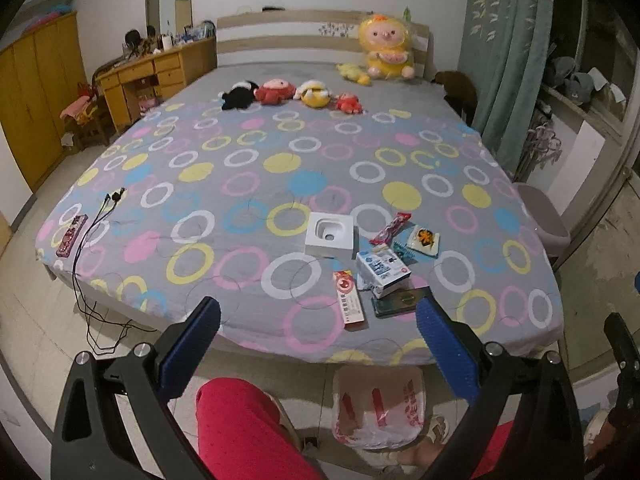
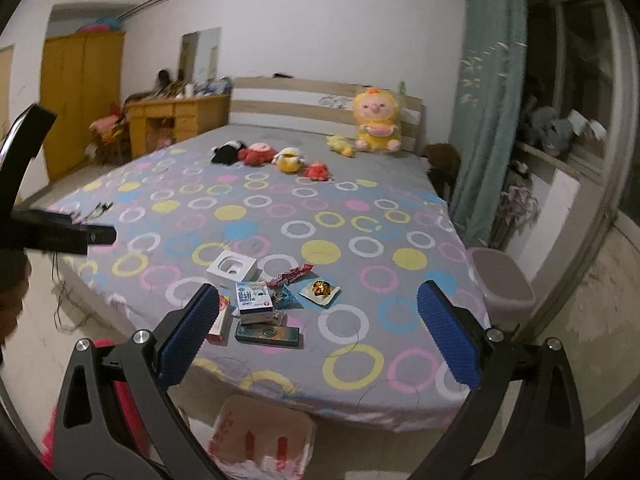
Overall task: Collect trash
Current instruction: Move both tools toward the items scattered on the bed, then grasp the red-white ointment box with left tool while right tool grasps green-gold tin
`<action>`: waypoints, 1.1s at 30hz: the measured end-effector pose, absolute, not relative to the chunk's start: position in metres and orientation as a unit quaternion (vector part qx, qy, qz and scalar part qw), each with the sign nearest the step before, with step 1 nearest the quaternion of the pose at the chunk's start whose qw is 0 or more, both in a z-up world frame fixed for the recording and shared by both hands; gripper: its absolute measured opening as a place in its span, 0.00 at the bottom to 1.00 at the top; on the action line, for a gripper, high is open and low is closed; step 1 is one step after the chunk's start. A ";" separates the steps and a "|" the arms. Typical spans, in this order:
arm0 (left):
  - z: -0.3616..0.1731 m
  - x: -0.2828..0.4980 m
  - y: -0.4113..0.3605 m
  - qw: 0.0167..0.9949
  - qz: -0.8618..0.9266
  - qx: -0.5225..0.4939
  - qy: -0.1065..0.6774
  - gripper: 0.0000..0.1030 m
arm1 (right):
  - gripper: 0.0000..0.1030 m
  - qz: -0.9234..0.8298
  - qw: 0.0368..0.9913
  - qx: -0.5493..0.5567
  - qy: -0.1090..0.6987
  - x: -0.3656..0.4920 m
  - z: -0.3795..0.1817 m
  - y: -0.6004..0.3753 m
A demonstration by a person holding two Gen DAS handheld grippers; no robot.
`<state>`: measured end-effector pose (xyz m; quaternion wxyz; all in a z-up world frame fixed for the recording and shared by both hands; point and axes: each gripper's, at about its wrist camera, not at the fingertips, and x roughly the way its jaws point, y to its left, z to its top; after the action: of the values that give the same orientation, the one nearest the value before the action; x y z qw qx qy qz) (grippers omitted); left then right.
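Trash [image 1: 382,270] near bed [image 1: 240,184] edge, grippers [image 1: 318,330] agape

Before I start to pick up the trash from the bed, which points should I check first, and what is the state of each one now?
1. Left gripper open and holding nothing: ok.
2. Right gripper open and holding nothing: ok.
3. Trash bag on the floor below the bed edge, mouth open: ok.
4. Trash grouped near the bed's front edge: white tray, blue and white box, red and white box, dark flat box: ok.
5. Wrappers lie free of the boxes: red wrapper ok; teal wrapper cannot tell.
6. Black cable far from the trash: ok.
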<state>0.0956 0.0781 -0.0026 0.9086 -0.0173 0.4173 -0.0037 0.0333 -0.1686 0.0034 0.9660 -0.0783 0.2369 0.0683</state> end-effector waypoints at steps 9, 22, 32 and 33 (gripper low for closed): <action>-0.039 0.131 0.080 0.872 -0.011 -0.019 0.490 0.93 | 0.94 0.104 0.947 -0.148 0.267 0.080 -0.009 -0.166; -0.107 0.180 0.060 0.822 -0.001 -0.024 0.569 0.93 | 0.94 0.220 0.883 -0.213 0.356 0.149 -0.053 -0.158; -0.152 0.224 0.050 0.787 0.005 -0.028 0.616 0.91 | 0.94 0.287 0.816 -0.283 0.414 0.199 -0.111 -0.135; -0.159 0.229 0.048 0.783 0.005 -0.027 0.622 0.91 | 0.94 0.294 0.810 -0.288 0.418 0.203 -0.117 -0.133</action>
<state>0.2288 0.0483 -0.1585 0.7828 -0.0275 0.6217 0.0048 0.2034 -0.1332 -0.1172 0.8101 -0.2877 0.4176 0.2942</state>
